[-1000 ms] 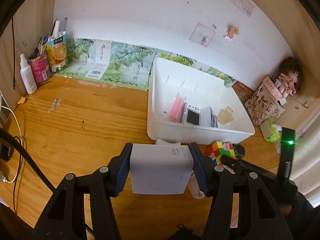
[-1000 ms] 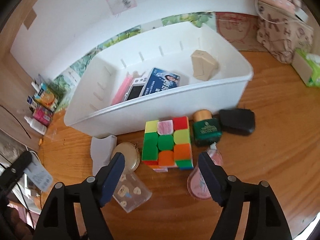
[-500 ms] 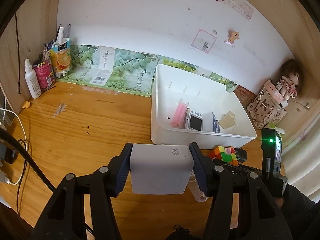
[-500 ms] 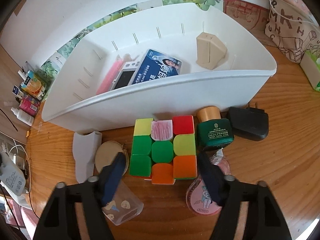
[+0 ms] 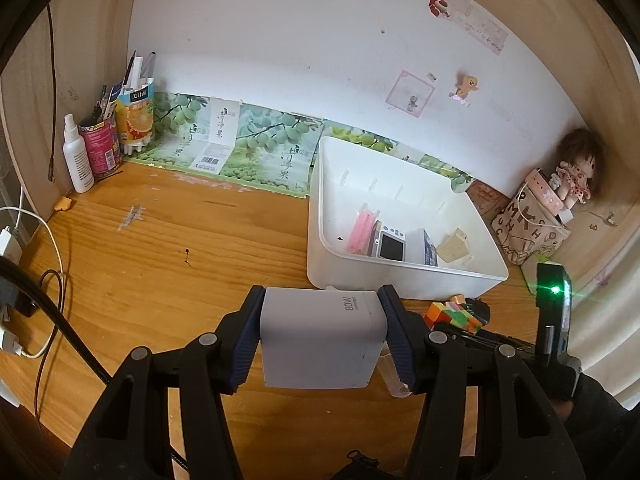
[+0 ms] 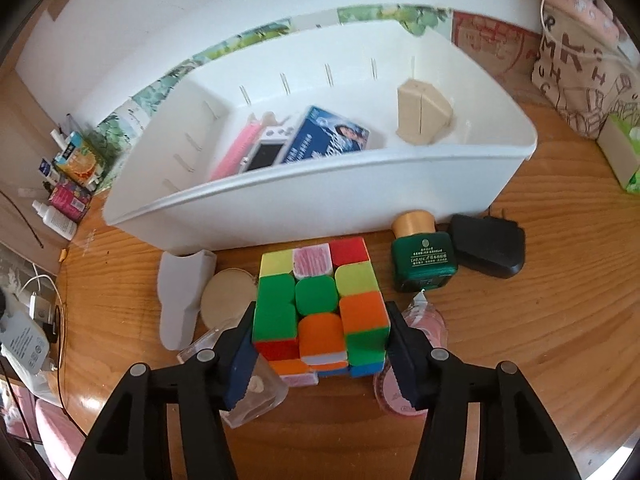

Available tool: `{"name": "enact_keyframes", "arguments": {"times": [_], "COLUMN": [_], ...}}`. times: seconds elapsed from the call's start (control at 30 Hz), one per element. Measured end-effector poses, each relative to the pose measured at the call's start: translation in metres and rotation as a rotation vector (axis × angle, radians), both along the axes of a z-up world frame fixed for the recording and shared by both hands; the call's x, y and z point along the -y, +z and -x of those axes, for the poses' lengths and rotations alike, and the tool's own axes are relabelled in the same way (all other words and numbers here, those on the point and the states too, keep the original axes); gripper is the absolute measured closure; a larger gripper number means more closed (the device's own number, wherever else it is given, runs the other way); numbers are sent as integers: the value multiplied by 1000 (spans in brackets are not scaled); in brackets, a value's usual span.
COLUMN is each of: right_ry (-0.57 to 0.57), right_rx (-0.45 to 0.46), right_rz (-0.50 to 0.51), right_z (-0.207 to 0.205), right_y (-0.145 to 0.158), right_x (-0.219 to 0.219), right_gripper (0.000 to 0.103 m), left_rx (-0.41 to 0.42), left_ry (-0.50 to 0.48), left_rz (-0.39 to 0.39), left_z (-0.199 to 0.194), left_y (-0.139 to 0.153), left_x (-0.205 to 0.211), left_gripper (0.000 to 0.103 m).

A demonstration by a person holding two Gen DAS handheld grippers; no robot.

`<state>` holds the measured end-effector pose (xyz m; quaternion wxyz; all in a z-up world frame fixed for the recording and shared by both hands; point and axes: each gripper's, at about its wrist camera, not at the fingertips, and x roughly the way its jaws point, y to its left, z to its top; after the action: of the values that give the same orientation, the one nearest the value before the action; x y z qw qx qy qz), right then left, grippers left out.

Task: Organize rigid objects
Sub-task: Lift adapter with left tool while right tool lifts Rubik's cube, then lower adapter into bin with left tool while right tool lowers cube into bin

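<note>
My left gripper point(image 5: 322, 338) is shut on a white 80W charger block point(image 5: 320, 336) and holds it above the wooden desk, in front of the white bin point(image 5: 404, 276). My right gripper point(image 6: 322, 346) has its pads against both sides of a colourful puzzle cube point(image 6: 320, 304) that sits on the desk in front of the bin point(image 6: 360, 200). The cube also shows in the left wrist view point(image 5: 454, 314). The bin holds a pink item point(image 6: 232, 152), a small white device point(image 6: 266, 152), a blue booklet point(image 6: 328, 140) and a beige block point(image 6: 422, 114).
Around the cube lie a green bottle point(image 6: 424, 256), a black adapter point(image 6: 486, 246), a white plastic piece point(image 6: 182, 292), a round wooden disc point(image 6: 228, 298), a clear cup point(image 6: 252, 390) and a pink tape roll point(image 6: 400, 396). Bottles and cartons point(image 5: 108, 136) stand far left; cables point(image 5: 28, 240) at the left edge.
My right gripper has moved forward over the puzzle cube and closed onto its sides. My left gripper has kept its hold on the charger and backed off slightly.
</note>
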<state>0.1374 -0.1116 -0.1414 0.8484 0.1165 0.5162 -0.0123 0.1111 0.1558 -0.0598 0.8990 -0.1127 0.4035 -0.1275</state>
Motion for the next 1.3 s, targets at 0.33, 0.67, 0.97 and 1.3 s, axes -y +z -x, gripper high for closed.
{"name": "enact_keyframes", "arguments": {"times": [0.33,0.67,0.97,1.3], "right_ry": [44,61,64,88], "right_rx": [133,296,396,414], "right_rz": [54,117,152,156], "right_z": [15,7,-16,-51], "right_y": [46,107,135,124], "right_x": [-4,14,30,40], "right_gripper": [45,45,45,45], "left_rx": [4,3,51,84], "left_ry": [-45,-79,-93,-88], "left_rz": [12,19,23,-22], "left_z": [3,-8,-35,-75], "left_y": [3,1,12,19], "left_x": [12,29,50,80], "left_gripper": [43,43,43,43]}}
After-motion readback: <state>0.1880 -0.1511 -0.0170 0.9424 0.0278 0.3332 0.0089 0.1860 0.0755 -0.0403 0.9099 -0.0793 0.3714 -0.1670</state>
